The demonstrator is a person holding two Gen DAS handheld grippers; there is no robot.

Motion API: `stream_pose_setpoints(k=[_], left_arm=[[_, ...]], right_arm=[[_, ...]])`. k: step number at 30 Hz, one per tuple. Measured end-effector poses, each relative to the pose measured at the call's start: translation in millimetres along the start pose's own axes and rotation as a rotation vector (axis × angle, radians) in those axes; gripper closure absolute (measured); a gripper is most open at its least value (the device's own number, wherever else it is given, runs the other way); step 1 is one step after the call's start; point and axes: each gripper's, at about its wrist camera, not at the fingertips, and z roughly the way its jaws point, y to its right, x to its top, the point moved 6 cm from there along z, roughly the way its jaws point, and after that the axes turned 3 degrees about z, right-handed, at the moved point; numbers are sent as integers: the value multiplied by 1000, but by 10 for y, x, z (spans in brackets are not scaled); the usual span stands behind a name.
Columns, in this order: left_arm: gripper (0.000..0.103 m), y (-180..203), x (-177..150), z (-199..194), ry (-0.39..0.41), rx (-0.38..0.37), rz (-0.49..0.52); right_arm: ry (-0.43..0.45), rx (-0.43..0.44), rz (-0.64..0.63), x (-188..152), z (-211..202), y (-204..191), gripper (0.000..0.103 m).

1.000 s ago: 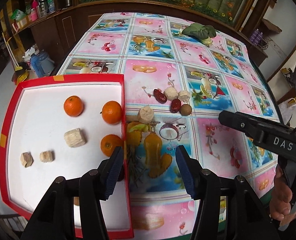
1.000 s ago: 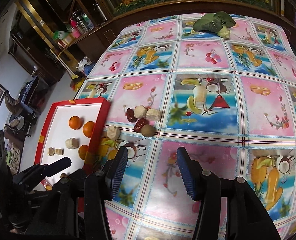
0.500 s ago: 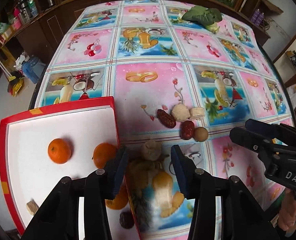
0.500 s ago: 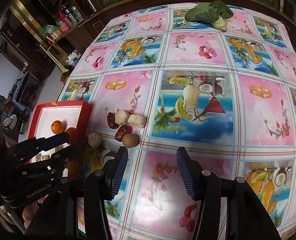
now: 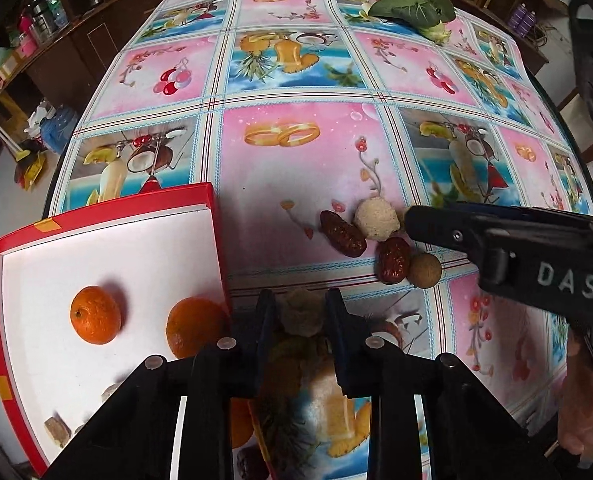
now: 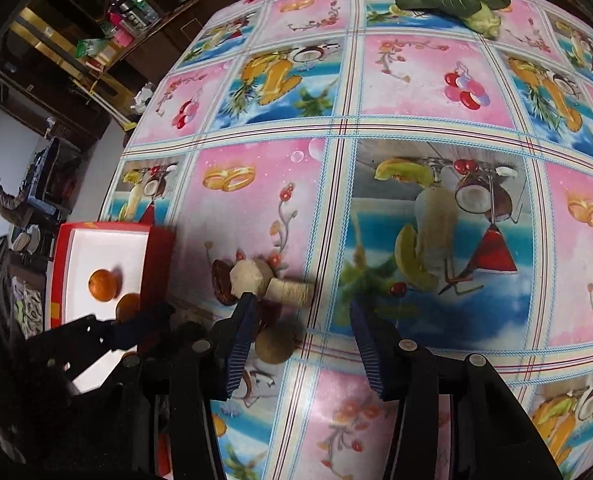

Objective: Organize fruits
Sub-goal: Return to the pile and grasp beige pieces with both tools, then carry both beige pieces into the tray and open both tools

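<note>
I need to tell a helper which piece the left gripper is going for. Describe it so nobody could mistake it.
Start at the red tray; just past its right wall, the left gripper straddles a pale beige lump. Unlike the cluster farther right, it sits alone.

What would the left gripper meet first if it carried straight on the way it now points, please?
Most likely the pale beige chunk, which already sits between the left gripper's blue pads on the tablecloth, beside the red tray. Actual contact is unclear.
</note>
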Motion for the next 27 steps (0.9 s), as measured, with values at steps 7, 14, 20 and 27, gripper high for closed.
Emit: stream_pose_setpoints(k=[7,14,20,27], left_arm=[[79,-19,-88,-114,25,-56,-25],[79,-67,-207,-359,64,-90,-42],[79,-191,-357,-616,98,-109,-81],[78,-593,-463,-1121,161,-93,-147]], right_arm=[[-10,35,42,68,76,-4,67],[-17,45,85,68,114,8,76],[1,24,78,14,37,-32,76],[65,25,-16,-73,-360,-395,76]])
